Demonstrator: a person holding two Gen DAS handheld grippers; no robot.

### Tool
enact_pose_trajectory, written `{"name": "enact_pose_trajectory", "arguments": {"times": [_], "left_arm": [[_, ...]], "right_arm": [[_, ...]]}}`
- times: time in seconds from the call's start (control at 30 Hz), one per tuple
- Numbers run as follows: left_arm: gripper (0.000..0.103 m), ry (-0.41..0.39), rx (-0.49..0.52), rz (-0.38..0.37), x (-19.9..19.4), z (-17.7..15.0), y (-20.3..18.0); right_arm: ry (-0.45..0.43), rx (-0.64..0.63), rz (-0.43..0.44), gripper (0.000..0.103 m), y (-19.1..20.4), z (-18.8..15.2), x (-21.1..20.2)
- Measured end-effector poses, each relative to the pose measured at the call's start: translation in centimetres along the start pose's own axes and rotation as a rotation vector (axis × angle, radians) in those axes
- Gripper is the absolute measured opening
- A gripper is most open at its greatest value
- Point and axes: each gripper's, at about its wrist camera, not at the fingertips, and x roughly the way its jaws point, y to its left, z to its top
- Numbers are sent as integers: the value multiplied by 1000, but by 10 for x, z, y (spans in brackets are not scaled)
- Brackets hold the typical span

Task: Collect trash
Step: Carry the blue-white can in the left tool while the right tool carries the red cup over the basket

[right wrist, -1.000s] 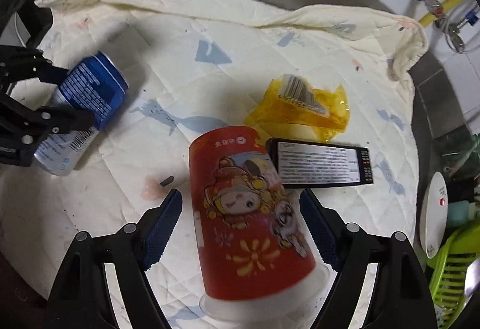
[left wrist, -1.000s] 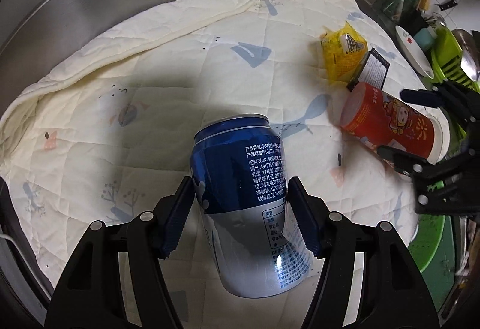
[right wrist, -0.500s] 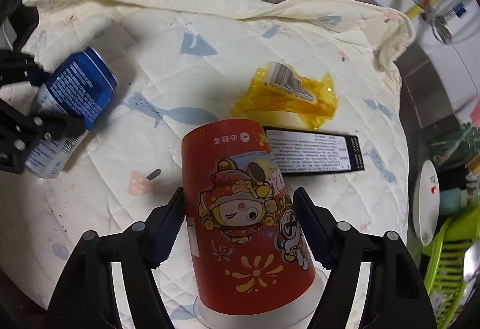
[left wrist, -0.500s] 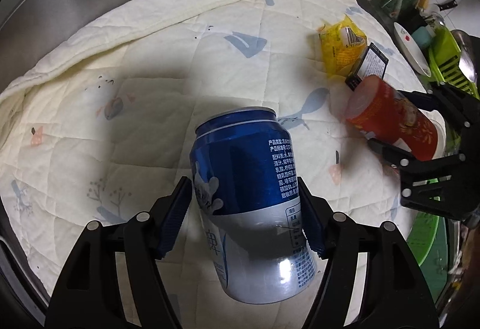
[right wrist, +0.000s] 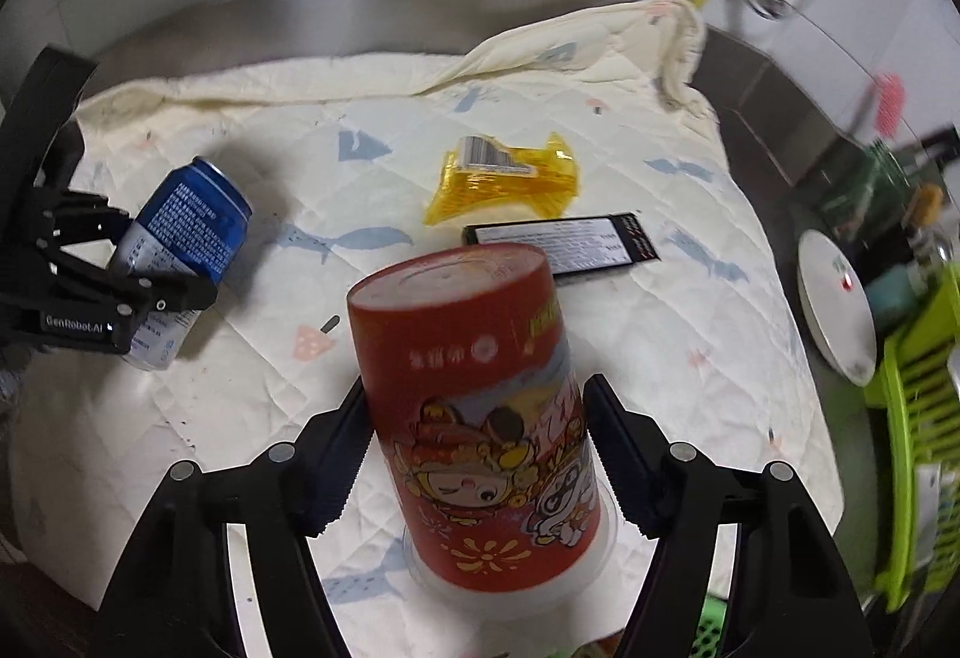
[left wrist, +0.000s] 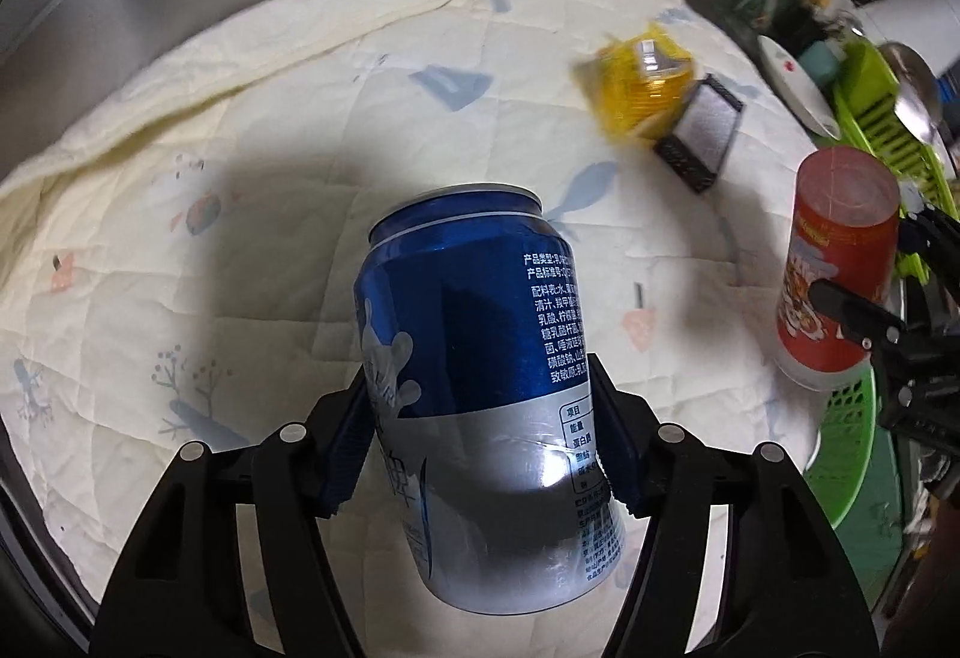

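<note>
Fingers of the left gripper (left wrist: 480, 430) pinch a dented blue-and-silver drink can (left wrist: 480, 406); the right gripper (right wrist: 474, 454) clamps a red printed paper cup (right wrist: 480, 418). Both are lifted off the cream quilted cloth (right wrist: 600, 346), probably for binning. A yellow wrapper (right wrist: 504, 178) and black packet (right wrist: 558, 244) remain.

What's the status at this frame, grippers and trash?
Left gripper shut on blue can. Right gripper shut on red cup. Yellow wrapper and black box lie on the cloth; path unobstructed.
</note>
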Motion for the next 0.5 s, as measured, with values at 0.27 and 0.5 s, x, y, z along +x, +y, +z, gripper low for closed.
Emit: {"name": "enact_pose_trajectory", "arguments": {"times": [0.27,0.5], "left_arm": [[63,-52,57,-42,-23,-9,-24],[63,-71,105,-85,-34,-18,-50]], "right_arm": [[-85,128,28,67,-15,-32,-37],[-141,225,15,67,-31,-65,-71]]}}
